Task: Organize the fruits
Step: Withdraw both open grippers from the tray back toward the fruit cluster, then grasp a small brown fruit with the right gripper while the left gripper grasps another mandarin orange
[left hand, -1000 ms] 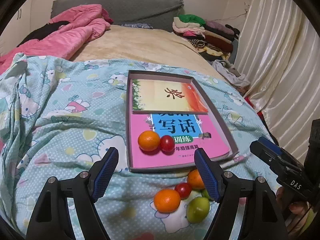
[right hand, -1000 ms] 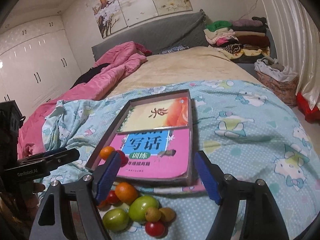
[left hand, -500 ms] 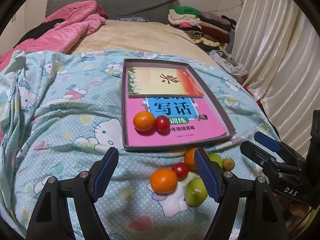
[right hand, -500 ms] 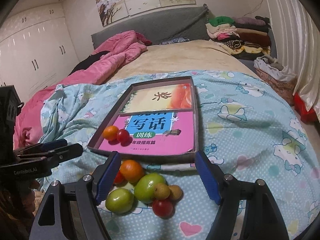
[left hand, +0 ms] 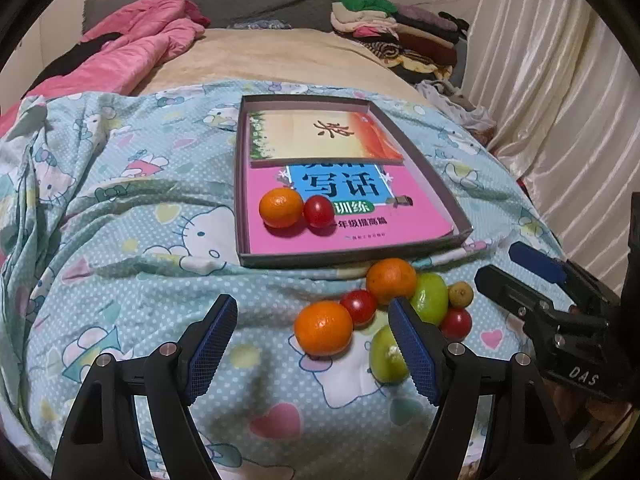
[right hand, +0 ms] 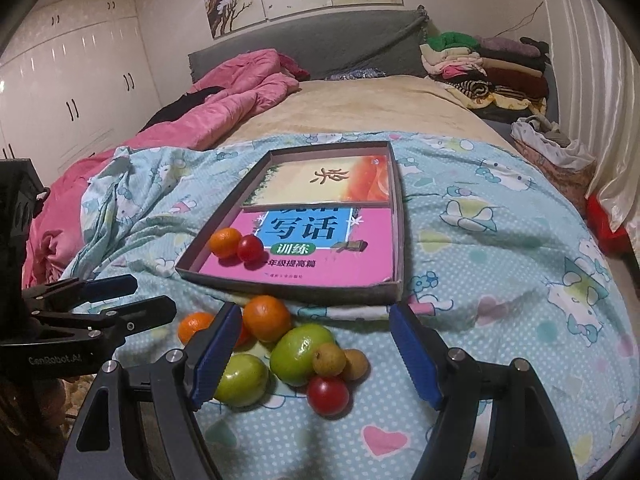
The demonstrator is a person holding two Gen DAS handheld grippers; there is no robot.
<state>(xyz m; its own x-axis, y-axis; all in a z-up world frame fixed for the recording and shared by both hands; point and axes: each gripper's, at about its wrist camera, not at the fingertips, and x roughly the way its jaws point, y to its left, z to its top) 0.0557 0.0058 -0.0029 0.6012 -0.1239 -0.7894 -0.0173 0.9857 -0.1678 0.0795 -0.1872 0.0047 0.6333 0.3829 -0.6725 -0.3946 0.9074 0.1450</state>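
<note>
A shallow grey box tray (left hand: pixel 344 258) (right hand: pixel 288 286) lies on the bed with two books inside. An orange (left hand: pixel 281 207) (right hand: pixel 225 242) and a red tomato (left hand: pixel 319 211) (right hand: pixel 250 248) rest on the pink book. In front of the tray lies a loose pile: two oranges (left hand: pixel 323 328) (right hand: pixel 267 318), green fruits (left hand: pixel 430 297) (right hand: pixel 302 354), red tomatoes (left hand: pixel 359 306) (right hand: pixel 328 395) and small brown fruits (right hand: pixel 329 359). My left gripper (left hand: pixel 313 346) is open and empty just left of the pile. My right gripper (right hand: pixel 316 356) is open, above the pile.
The blue cartoon-print sheet (left hand: pixel 132 264) covers the near bed, with a pink quilt (left hand: pixel 140 48) at the back left. Folded clothes (right hand: pixel 484 68) are stacked at the back right. Curtains (left hand: pixel 560 100) hang on the right, white wardrobes (right hand: pixel 68 80) on the left.
Both grippers have pulled back and tilted down, so the tray sits farther away and the whole fruit pile has come into view. Both stay open and empty.
</note>
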